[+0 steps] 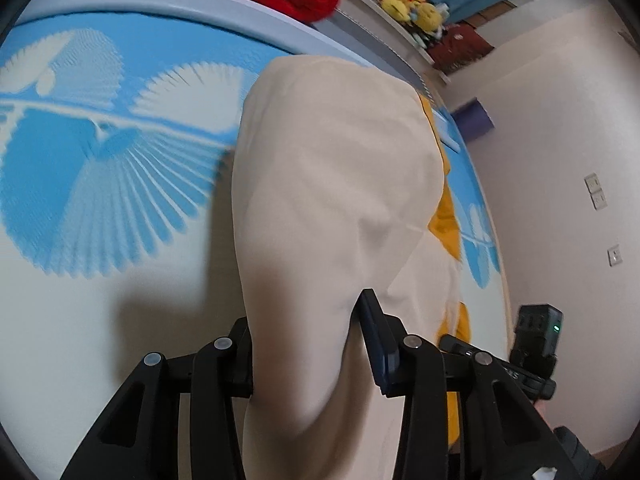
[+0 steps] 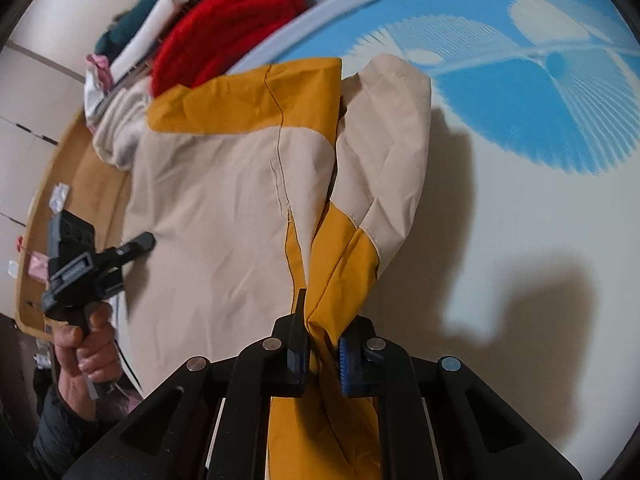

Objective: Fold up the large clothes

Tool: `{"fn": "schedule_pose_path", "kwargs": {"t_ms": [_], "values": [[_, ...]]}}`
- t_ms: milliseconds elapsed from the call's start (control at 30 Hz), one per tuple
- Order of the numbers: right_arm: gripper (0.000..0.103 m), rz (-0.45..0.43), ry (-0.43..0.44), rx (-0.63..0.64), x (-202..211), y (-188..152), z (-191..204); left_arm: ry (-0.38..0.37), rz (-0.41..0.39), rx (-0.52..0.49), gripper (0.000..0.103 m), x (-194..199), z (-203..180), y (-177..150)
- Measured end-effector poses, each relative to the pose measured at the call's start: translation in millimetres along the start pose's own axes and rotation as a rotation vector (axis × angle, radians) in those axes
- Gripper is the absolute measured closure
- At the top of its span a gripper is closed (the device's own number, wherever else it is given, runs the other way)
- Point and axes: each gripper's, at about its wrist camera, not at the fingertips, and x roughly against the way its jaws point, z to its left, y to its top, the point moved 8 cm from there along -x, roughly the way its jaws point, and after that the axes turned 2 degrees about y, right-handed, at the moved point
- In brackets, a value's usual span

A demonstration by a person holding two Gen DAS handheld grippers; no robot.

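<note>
Red knit (image 2: pixel 224 28) lies just behind jacket (image 2: pixel 216 184).

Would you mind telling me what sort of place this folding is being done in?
Most likely a bedroom at home. The beige and yellow jacket lies on a blue and white patterned bed cover, a pile of other clothes sits at its far edge, and yellow plush toys line a ledge by the wall.

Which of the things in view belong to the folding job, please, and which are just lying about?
Part of the job:
- cream and mustard jacket
- left gripper, jaws closed on the cream cloth
- right gripper, jaws closed on the mustard cloth
- blue and white sheet underneath

Just lying about:
- red knit
- pile of clothes
- yellow plush toys
</note>
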Motion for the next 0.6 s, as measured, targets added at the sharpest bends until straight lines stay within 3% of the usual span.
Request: {"fn": "schedule_pose_path", "kwargs": {"t_ms": [100, 200, 300, 367, 433, 500, 600], "values": [[0.092, -0.028, -0.002, 0.009, -10, 12, 17, 0.02, 0.002, 0.035, 0.063, -1, 21, 14], [0.092, -0.033, -0.054, 0.044, -23, 23, 29, 0.09, 0.018, 0.077, 0.061, -3, 45, 23], [0.089, -0.011, -0.092, 0.02, -31, 21, 23, 0.123, -0.027, 0.115, 0.059, 14, 60, 29], [0.076, 0.011, -0.139, 0.015, -36, 20, 19, 0.133, -0.041, 0.101, 0.059, 23, 51, 34], [0.068, 0.007, -0.194, 0.028, -33, 18, 15, 0.148, 0.027, 0.008, 0.059, 25, 34, 21], [0.066, 0.002, -0.23, 0.034, -27, 18, 13, 0.135, 0.089, -0.099, 0.056, 20, 11, 3], [0.063, 0.025, -0.196, 0.033, -16, 7, 16, 0.166, 0.225, -0.318, 0.055, 11, -10, -41]]}}
